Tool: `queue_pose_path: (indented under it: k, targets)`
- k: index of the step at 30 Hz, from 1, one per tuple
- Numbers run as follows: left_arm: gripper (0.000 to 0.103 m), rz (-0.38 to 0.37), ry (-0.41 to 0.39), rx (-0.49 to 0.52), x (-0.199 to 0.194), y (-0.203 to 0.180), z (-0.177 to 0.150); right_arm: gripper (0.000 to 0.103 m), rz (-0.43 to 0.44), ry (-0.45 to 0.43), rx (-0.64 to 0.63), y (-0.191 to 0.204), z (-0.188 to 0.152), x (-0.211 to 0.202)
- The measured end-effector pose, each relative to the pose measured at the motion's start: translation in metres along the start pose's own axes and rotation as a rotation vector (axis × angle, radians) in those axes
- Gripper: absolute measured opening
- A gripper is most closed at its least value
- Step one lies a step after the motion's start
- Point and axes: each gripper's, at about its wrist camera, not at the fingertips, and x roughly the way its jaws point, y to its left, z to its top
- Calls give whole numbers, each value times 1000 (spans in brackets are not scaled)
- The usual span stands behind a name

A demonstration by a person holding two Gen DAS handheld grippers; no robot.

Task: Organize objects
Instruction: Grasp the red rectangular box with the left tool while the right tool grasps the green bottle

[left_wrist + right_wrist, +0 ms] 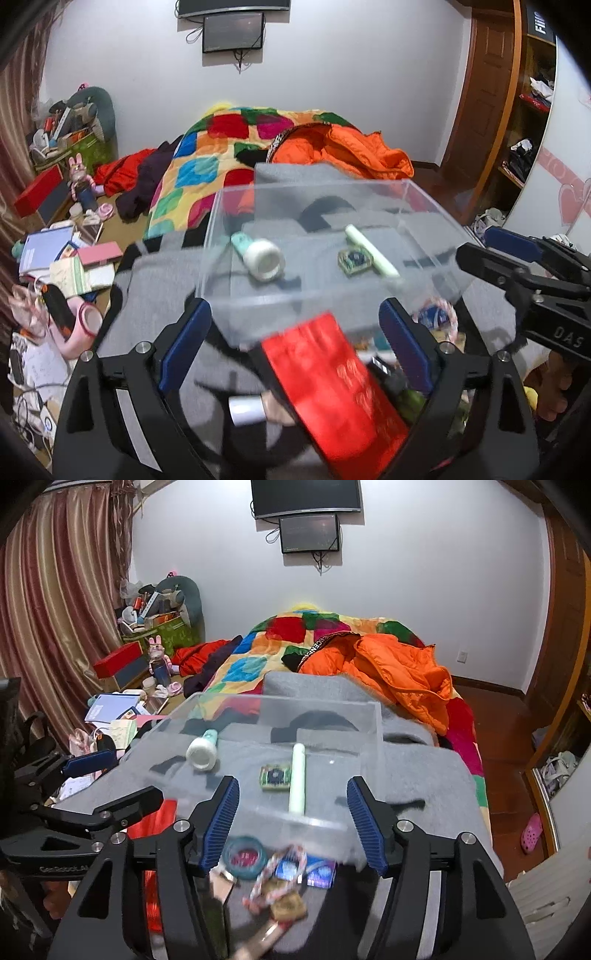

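Box (369, 206) beyond left gripper (295, 343) (jaws apart)

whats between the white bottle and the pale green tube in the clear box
A small square green-edged packet lies between the white bottle with the teal end and the pale green tube, on the clear plastic box's floor. The right wrist view shows it best.

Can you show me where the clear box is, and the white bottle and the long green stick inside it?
Clear box (375, 720): right wrist view, its far right wall.
White bottle (201, 755): right wrist view, its round cap end.
Green stick (297, 779): right wrist view, its middle.
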Motion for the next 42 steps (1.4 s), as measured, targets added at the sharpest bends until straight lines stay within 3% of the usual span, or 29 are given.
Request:
queue_pose_path:
  k: [7,12,21,29,38,42]
  targets:
    - [97,-9,44,-45,-1,-14,-34,57,-1,21,20,-3,-28,-17]
    - [97,60,69,-22,4,-24,-54,57,17,63,33,-6,-49,-23]
    - [98,80,58,-33,-19,-5,-77,58,65,96,-26,19,-72,-26]
    - [98,36,72,-150,-37,19,-89,58,93,120,-110,52,-84,-13]
    - [102,-6,109,-250,-24,17,-99,57,85,151,-91,46,-88,4]
    - [102,14,94,-207,-27,12,-100,57,90,148,-102,47,-88,4]
